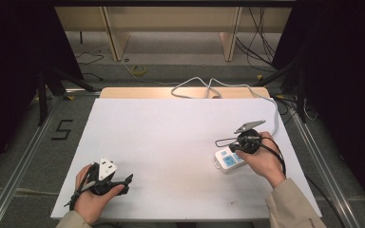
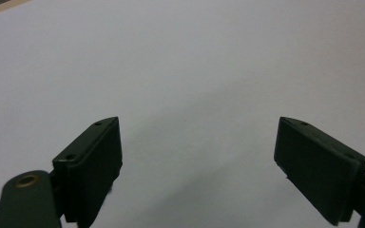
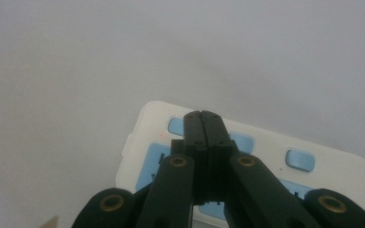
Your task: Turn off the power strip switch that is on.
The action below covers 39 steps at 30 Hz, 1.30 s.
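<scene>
A person's right gripper (image 3: 203, 121), jaws pressed together, tips over and apparently touching a white power strip (image 3: 323, 171) at the table's (image 1: 171, 137) right, while the left gripper (image 2: 199, 161) rests wide apart near the front-left.

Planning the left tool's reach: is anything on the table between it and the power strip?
Nothing visible. Bare white table lies between the open left tool and the power strip, where the shut right tool sits.

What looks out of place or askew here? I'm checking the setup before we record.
Little stands out. The white power strip lies slightly angled near the table's right edge, its cord looping loosely off the far side. No damage or spills visible.
</scene>
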Tool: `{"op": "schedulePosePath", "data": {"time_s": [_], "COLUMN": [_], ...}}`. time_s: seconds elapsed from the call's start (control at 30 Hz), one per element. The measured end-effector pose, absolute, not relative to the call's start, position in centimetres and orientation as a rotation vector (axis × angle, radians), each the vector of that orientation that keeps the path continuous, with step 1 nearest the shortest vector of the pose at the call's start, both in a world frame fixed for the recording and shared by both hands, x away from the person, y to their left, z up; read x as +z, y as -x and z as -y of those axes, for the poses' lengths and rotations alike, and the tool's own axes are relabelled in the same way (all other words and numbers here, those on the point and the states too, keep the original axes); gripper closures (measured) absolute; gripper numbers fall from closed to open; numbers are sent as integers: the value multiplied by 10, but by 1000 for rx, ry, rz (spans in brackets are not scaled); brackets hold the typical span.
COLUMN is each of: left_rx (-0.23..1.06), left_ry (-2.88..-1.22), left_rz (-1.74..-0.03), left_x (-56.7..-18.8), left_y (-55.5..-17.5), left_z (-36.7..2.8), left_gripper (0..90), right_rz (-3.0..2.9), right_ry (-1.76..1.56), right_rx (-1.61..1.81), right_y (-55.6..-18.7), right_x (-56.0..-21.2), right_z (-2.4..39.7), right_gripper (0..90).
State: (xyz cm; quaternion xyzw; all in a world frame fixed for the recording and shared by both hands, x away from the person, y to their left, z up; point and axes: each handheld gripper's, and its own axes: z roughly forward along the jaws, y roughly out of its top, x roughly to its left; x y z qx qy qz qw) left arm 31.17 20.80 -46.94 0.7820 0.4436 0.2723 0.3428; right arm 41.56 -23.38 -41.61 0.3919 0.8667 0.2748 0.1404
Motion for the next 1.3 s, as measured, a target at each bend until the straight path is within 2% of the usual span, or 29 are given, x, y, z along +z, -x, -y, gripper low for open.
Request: {"op": "schedulePosePath", "data": {"time_s": [1.3], "left_rx": [709], "left_ry": [-2033], "left_rz": [-1151], "left_x": [-470], "left_y": [-312], "left_z": [-208], "left_gripper": [159], "right_rz": [-2536], "right_ry": [-1137], "right_rx": [755], "right_y": [-428], "right_x": [-417], "right_z": [223], "right_gripper": [900]}}
